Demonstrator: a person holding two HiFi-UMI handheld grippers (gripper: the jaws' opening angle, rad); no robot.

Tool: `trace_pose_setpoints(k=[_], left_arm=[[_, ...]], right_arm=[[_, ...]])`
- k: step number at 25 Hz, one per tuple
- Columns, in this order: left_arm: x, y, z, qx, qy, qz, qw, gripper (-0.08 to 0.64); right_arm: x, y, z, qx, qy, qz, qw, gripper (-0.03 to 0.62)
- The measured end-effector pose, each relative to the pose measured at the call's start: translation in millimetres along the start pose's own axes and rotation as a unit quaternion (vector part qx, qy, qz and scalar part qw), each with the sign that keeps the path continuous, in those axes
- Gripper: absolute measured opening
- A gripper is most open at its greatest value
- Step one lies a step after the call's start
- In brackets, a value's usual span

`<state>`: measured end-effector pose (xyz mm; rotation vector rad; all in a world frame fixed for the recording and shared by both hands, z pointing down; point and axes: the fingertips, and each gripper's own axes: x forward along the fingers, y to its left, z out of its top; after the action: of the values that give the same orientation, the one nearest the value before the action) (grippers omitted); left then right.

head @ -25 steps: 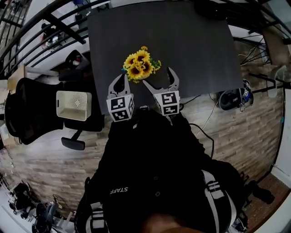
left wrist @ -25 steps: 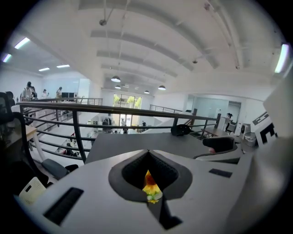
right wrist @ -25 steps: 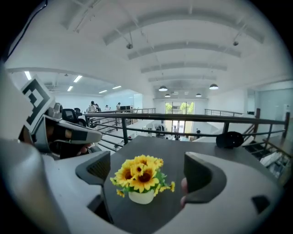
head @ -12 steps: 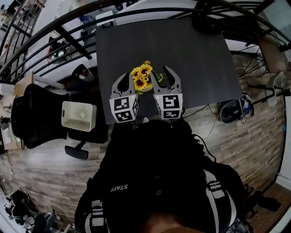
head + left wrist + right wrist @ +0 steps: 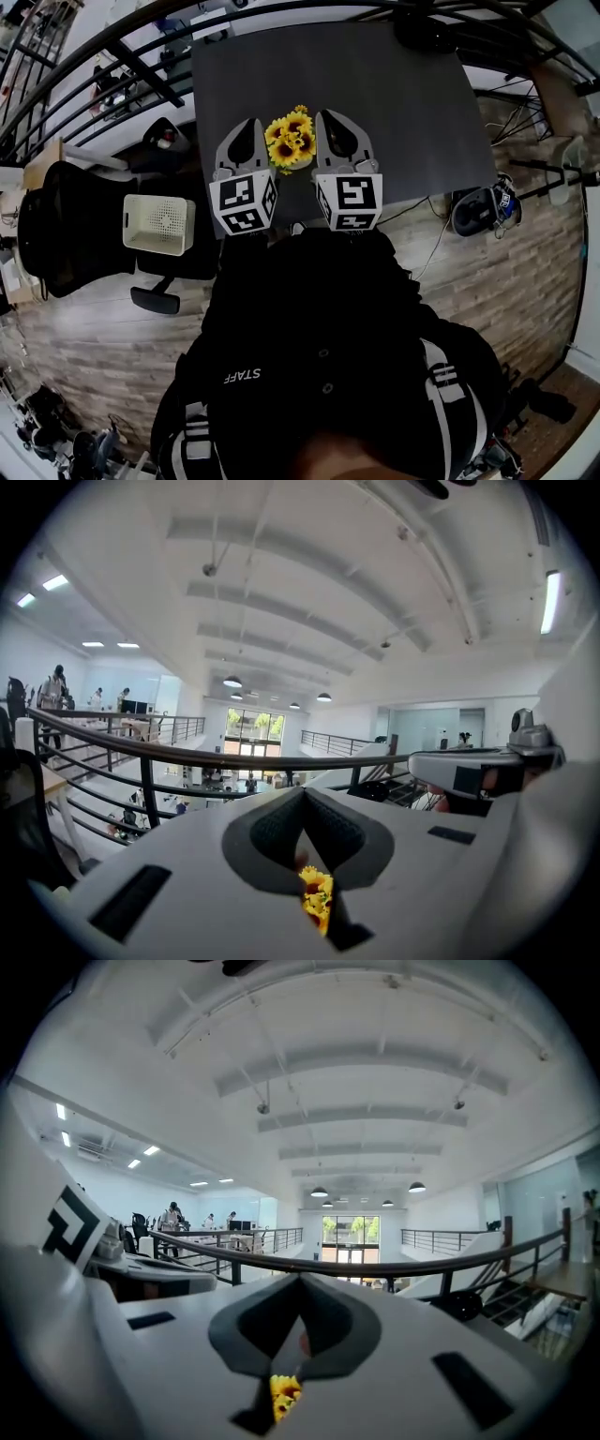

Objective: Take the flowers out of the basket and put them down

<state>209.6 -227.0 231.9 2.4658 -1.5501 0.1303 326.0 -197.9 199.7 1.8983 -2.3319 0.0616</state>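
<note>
A bunch of yellow sunflowers [image 5: 291, 139] stands on the dark table [image 5: 394, 94]; what holds the stems is hidden. My two grippers hang in the air on either side of the bunch, touching nothing. The left gripper [image 5: 246, 127] is shut with its jaw tips together and nothing in them. The right gripper [image 5: 330, 117] has just been closing and is shut too, also holding nothing. In the left gripper view the flowers [image 5: 316, 897] peek through the gap under the shut left gripper [image 5: 302, 791]. The flowers [image 5: 284, 1393] show the same way below the right gripper [image 5: 300, 1279].
A white perforated basket [image 5: 157, 223] rests on a black office chair [image 5: 66, 234] left of the table. A black railing [image 5: 131, 66] curves round the table's far side. Cables and a dark bag [image 5: 478, 208] lie on the wood floor at the right.
Both grippers have risen beside the flowers. The right gripper's jaws, wide open a second ago, have come together. The flowers have stayed on the table.
</note>
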Motion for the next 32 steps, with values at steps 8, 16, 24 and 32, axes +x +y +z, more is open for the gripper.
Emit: trace_pose_setpoints(k=[8,16,24,32], left_arm=[[-6.3,-12.1,-0.1,0.001,0.007,-0.019,0.9998,0.000],[-9.2,-17.1,-7.1,0.008,0.015,-0.020,0.9996,0.000],[-10.2,-23.2,-15.2,0.015,0.023,-0.021,0.9994,0.000],[-11.9,-14.6,-19.6,0.023,0.025,-0.002,0.9994,0.000]], right_arm=[[-7.2,5.1,-1.5,0.002,0.001,0.005,1.000,0.014],[-10.9,7.9,-7.1,0.002,0.003,0.011,1.000,0.014],[-14.5,4.4,-15.0,0.003,0.008,0.011,1.000,0.014],[-18.5,2.4,-24.2,0.002,0.016,0.017,1.000,0.014]])
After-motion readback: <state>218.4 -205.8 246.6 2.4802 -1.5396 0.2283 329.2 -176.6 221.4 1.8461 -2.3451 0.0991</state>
